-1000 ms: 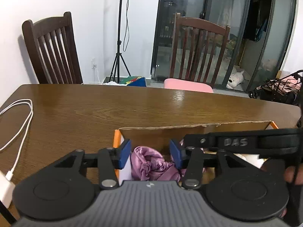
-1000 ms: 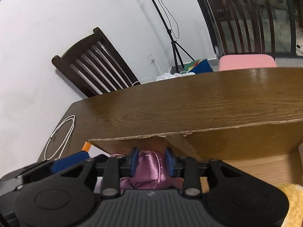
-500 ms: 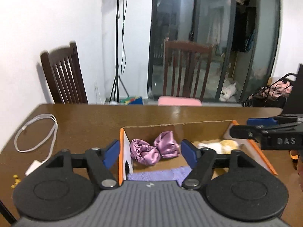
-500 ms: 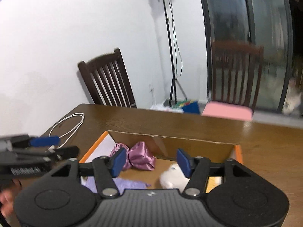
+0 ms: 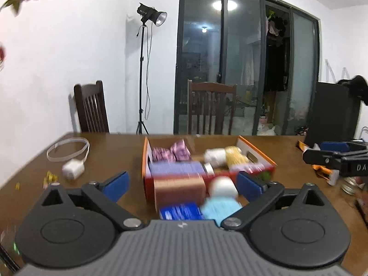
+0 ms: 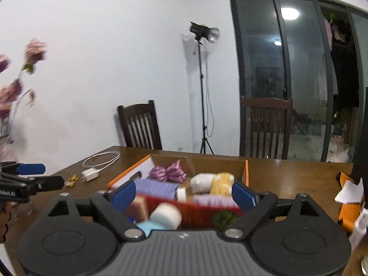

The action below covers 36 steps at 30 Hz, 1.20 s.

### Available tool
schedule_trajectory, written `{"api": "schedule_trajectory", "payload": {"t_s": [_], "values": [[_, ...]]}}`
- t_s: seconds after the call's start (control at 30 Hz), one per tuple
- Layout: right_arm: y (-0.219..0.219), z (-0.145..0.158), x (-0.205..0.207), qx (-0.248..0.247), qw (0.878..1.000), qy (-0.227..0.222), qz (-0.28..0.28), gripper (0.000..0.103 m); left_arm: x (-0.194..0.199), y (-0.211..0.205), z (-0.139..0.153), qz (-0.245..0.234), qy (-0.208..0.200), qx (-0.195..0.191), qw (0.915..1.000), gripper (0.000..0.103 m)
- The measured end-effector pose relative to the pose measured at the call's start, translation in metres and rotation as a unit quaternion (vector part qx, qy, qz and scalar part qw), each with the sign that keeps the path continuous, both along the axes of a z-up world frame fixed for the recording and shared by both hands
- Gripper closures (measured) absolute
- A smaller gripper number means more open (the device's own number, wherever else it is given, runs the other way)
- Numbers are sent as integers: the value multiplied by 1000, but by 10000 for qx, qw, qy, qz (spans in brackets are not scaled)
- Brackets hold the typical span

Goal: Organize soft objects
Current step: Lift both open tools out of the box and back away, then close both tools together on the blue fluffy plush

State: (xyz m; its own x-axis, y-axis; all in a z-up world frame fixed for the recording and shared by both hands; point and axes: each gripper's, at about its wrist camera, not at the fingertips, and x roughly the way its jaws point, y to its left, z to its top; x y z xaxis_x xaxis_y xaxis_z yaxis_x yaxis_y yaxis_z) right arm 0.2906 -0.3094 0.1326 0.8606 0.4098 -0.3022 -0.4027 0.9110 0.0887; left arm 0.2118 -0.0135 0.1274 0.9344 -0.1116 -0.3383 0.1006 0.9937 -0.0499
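Observation:
An orange-rimmed cardboard box [image 5: 144,158] lies on the wooden table. Inside it are a purple satin bundle [image 5: 171,154] at the far left, a white plush [image 5: 215,156], a yellow plush [image 5: 234,157] and a lilac cloth [image 5: 176,169]. Just in front of the box sit a brown block [image 5: 179,191], a white-and-pale-blue soft thing [image 5: 222,197] and a blue packet [image 5: 181,212], all blurred. My left gripper [image 5: 182,182] hangs back from the box, its jaws opening wide and holding nothing. My right gripper [image 6: 182,193] is likewise back, jaws opening, empty.
A white charger [image 5: 72,170] with its coiled cable [image 5: 69,148] lies on the left of the table, small yellow scraps [image 5: 49,177] nearby. Orange wrappers [image 6: 349,209] and a dark upright box [image 5: 331,115] are at the right. Two wooden chairs [image 6: 140,126] and a light stand [image 6: 203,92] are behind.
Both grippers pulled back and up out of the box and their jaws spread wide. The purple satin bundle stayed behind in the box's far left corner.

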Motion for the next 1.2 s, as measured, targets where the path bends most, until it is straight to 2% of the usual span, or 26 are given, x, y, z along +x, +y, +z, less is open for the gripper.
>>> {"api": "schedule_trajectory", "payload": {"t_s": [0.2,0.23,0.3,0.4,0.47,0.6,0.87,1.03,1.2], "values": [[-12,-38,-74,-12,10000,-38,52,7,-64,14,-34,275,252,-171,9992,0],[-13,-45,-88,23,10000,-48,20,2,-68,16,-39,309,335,-210,9987,0],[-11,-59,-108,116,9999,-44,25,1,-72,20,-47,350,497,-322,9976,0],[0,-72,-113,77,9993,169,314,1,-64,24,-56,370,706,-414,9960,0],[8,-75,-111,-64,9993,212,288,1,-64,27,-62,359,714,-422,9959,0],[16,-78,-93,-42,9990,415,175,7,-50,26,-70,242,790,-513,9953,0],[29,-98,-26,202,9939,1080,70,16,11,22,-95,130,1165,-592,9913,0],[54,-104,26,246,9917,1252,167,17,47,20,-104,15,1245,-636,9902,0],[84,-113,69,201,9882,1500,243,20,66,25,-112,113,1304,-682,9890,0]]}}
